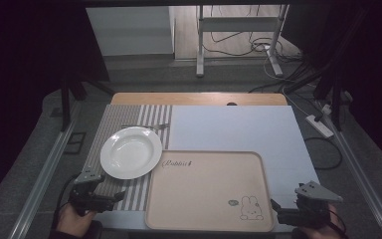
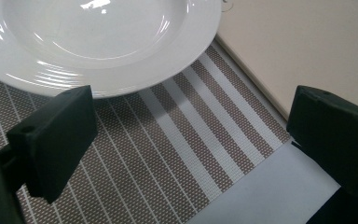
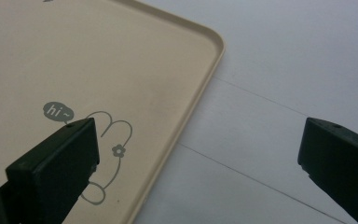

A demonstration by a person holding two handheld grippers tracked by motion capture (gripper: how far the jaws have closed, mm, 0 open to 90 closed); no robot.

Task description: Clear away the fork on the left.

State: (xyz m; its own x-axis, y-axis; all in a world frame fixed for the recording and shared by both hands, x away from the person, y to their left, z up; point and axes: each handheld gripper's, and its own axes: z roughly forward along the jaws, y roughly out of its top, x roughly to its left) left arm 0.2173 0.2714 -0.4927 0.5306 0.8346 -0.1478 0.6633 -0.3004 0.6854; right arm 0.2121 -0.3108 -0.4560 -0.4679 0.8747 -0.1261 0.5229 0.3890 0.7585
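Observation:
A white deep plate (image 1: 131, 152) (image 2: 98, 42) rests on a brown striped placemat (image 1: 124, 119) (image 2: 168, 154) at the table's left. To its right lies a beige tray (image 1: 209, 191) (image 3: 74, 60) printed with a rabbit drawing (image 1: 251, 208) (image 3: 107, 154). My left gripper (image 1: 110, 196) (image 2: 191, 135) hovers low over the placemat's near edge, just short of the plate rim, jaws wide apart with nothing between them. My right gripper (image 1: 277, 209) (image 3: 198, 149) sits at the tray's near right corner, also open and empty, straddling the tray rim and the white sheet (image 3: 279, 93).
A fork (image 1: 146, 126) lies on the placemat behind the plate. A white sheet (image 1: 234, 127) covers the table's right and back. Beyond the table stand a metal stand (image 1: 238, 30), cables and a power strip (image 1: 320, 125) on the floor.

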